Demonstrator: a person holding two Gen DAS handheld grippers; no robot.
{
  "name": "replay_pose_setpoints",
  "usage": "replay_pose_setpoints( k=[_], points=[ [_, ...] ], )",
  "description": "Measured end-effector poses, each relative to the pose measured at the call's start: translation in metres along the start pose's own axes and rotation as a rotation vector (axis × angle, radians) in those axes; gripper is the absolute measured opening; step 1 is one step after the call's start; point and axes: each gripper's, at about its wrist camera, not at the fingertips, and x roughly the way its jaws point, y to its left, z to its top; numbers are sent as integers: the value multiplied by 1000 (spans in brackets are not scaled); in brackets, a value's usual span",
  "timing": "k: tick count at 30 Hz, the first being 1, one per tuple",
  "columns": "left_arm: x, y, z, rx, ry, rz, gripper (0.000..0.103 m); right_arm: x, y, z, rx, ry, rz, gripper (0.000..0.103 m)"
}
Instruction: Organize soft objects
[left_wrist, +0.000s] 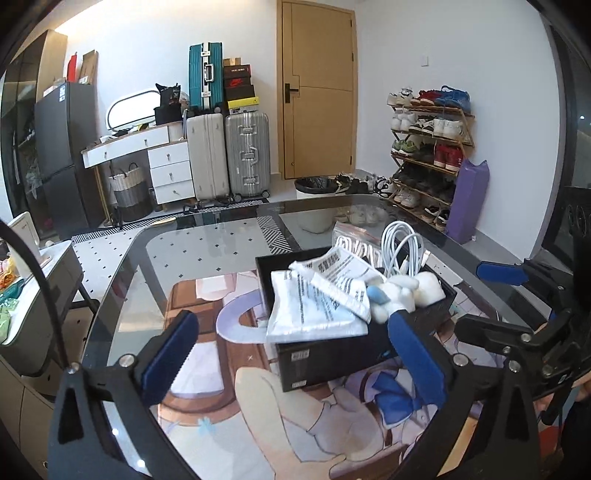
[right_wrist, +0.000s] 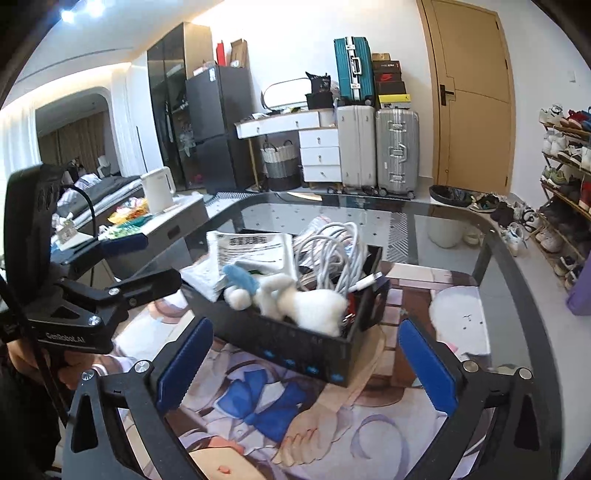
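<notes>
Ahead of both spread tools (right_wrist: 306, 354), plush toy (right_wrist: 295, 301).

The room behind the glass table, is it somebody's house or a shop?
Most likely somebody's home, near the entrance. There is a shoe rack full of shoes beside a wooden door, suitcases stacked against the wall, and a fridge further back.

black box (right_wrist: 295, 350), white plush toy (right_wrist: 310, 306) (blue ear), white cables (right_wrist: 332, 251), blue-padded jaws.
</notes>
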Motion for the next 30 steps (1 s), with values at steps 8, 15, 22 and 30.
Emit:
replay_pose_setpoints(
  k=[8,15,22,30],
  points=[
    [-2,0,-20,-43,-14,5,103,-8,13,-17,-17,-57,46,102],
    [0,4,-28,-65,-26,42,103,-8,23,-20,-51,-82,51,102],
    [-2,3,-32,-52,-55,46,103,-10,22,-24,-57,-114,18,102],
    [-5,6,-35,-65,-67,40,103,-11,19,-26,-69,-145,-7,102]
  ],
)
